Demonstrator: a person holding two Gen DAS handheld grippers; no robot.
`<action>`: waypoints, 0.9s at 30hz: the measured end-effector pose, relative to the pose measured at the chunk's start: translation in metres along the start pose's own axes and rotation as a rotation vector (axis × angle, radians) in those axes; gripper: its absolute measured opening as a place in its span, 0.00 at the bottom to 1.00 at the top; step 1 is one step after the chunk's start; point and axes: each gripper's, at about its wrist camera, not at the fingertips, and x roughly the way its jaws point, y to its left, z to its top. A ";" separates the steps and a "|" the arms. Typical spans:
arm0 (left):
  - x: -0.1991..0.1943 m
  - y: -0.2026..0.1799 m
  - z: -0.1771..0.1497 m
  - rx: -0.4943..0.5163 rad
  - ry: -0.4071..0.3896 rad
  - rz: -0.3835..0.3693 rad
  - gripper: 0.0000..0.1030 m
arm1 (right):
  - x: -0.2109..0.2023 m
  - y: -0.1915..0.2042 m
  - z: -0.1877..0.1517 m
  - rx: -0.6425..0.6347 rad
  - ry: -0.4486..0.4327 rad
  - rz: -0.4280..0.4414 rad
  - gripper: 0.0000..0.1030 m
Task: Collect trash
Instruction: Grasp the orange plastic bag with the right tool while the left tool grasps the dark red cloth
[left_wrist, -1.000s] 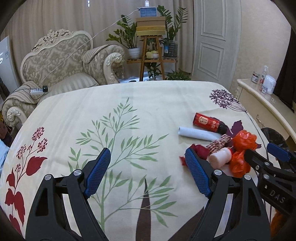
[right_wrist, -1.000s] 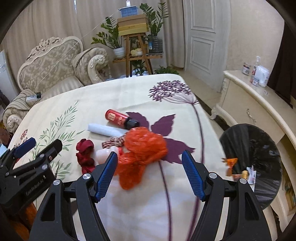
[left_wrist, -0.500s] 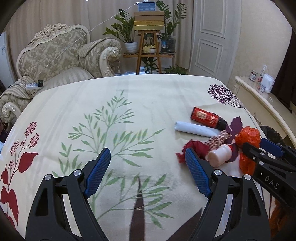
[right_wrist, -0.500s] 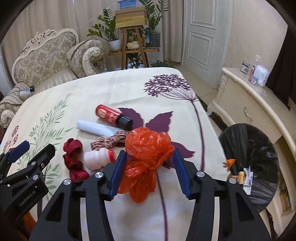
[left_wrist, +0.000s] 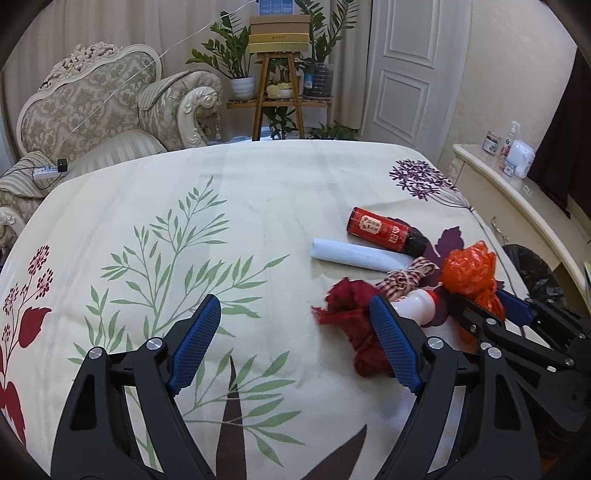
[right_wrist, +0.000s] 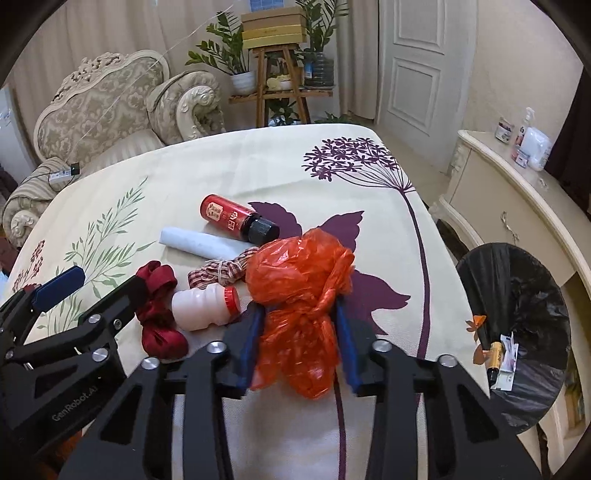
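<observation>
R gripper (right_wrist: 299, 325) jaws just closed, pinching crumpled, knotted orange bag (right_wrist: 299, 280); L gripper (left_wrist: 295, 336) wide, empty.

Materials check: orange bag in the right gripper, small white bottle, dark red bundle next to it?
Orange bag: thin plastic film, glossy, crinkled and knotted. The right gripper has just been closing on its knotted neck.
Small white bottle: looks like matte opaque plastic, ribbed waist, red cap or foil top.
Dark red bundle: satin-like fabric, soft folds with sheen; possibly ribbon.

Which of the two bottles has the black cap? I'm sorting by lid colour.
The red bottle, lying beside the white roll. The other, the small white bottle nearer the grippers, has a red cap.
</observation>
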 end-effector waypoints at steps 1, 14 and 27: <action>-0.001 0.000 -0.001 0.003 -0.001 -0.003 0.79 | 0.000 0.000 0.000 -0.005 -0.003 -0.006 0.34; 0.005 0.006 -0.007 -0.002 0.029 -0.009 0.79 | -0.005 -0.017 -0.004 0.020 -0.008 -0.016 0.33; 0.014 -0.001 -0.004 -0.021 0.066 -0.064 0.66 | -0.004 -0.019 -0.006 0.029 -0.009 0.001 0.33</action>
